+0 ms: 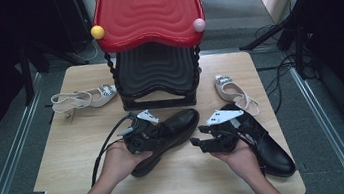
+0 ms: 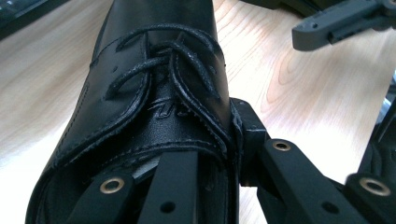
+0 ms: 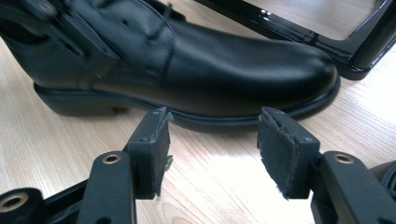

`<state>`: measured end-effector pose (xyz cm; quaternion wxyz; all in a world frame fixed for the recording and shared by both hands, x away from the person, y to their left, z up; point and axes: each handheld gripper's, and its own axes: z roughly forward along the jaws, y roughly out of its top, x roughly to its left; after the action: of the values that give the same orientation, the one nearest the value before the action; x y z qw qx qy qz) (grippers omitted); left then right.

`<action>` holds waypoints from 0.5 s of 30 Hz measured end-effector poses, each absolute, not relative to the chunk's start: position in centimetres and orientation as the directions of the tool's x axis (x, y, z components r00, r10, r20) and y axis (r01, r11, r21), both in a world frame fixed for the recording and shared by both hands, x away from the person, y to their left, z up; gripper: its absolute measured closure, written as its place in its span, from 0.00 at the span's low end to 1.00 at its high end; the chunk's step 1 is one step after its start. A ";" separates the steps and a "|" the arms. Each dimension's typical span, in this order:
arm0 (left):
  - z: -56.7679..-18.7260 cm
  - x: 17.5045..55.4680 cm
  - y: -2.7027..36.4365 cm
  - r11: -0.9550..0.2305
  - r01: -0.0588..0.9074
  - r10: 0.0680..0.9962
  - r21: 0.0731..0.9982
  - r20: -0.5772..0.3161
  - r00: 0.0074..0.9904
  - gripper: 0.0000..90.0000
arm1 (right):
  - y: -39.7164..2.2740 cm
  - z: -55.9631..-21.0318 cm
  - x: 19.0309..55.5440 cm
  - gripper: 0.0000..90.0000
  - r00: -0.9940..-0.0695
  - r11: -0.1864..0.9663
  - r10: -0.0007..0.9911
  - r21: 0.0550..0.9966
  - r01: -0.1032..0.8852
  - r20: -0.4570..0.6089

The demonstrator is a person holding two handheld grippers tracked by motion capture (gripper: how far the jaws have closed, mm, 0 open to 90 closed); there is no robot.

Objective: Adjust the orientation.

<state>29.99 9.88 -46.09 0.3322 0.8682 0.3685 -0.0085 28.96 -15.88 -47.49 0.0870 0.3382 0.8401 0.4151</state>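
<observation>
The left hand-held gripper (image 1: 157,131) is clamped on the collar of a black shoe (image 1: 174,127) (one jaw inside it), resting on the tabletop (image 1: 67,161) before the rack (image 1: 157,78); the right hand-held gripper (image 1: 201,142) waits open. Next, probably a steady lift onto the rack

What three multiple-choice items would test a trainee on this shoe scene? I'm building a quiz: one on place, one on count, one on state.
1. Where does the shoe rack stand?
A. far side of the table
B. on the floor
C. near edge

2. How many black shoes are on the table?
A. one
B. two
C. four

3. The left claw is
A. empty
B. shut on a black shoe
C. holding a sandal

Key: A, the rack stands beyond the shoes; B, one black shoe by each hand; B, its jaws clamp the shoe's side in the left gripper view.
</observation>
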 end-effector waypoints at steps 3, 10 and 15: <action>-46.5 29.9 9.1 -0.508 0.651 0.643 0.564 -0.255 0.722 0.90 | -15.7 -47.5 29.0 0.50 -0.756 0.429 0.641 0.754 0.498 0.134; -46.9 29.6 8.8 -0.507 0.637 0.603 0.581 -0.289 0.743 0.78 | -15.5 -47.7 29.0 0.50 -0.754 0.425 0.641 0.751 0.505 0.144; -46.4 29.3 9.5 -0.518 0.616 0.588 0.593 -0.276 0.761 0.63 | -15.5 -47.6 29.0 0.50 -0.757 0.426 0.639 0.755 0.498 0.139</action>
<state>29.26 9.46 -46.38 0.3486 0.8711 0.3453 -0.0203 28.96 -15.52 -47.64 0.0845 0.3384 0.8401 0.4154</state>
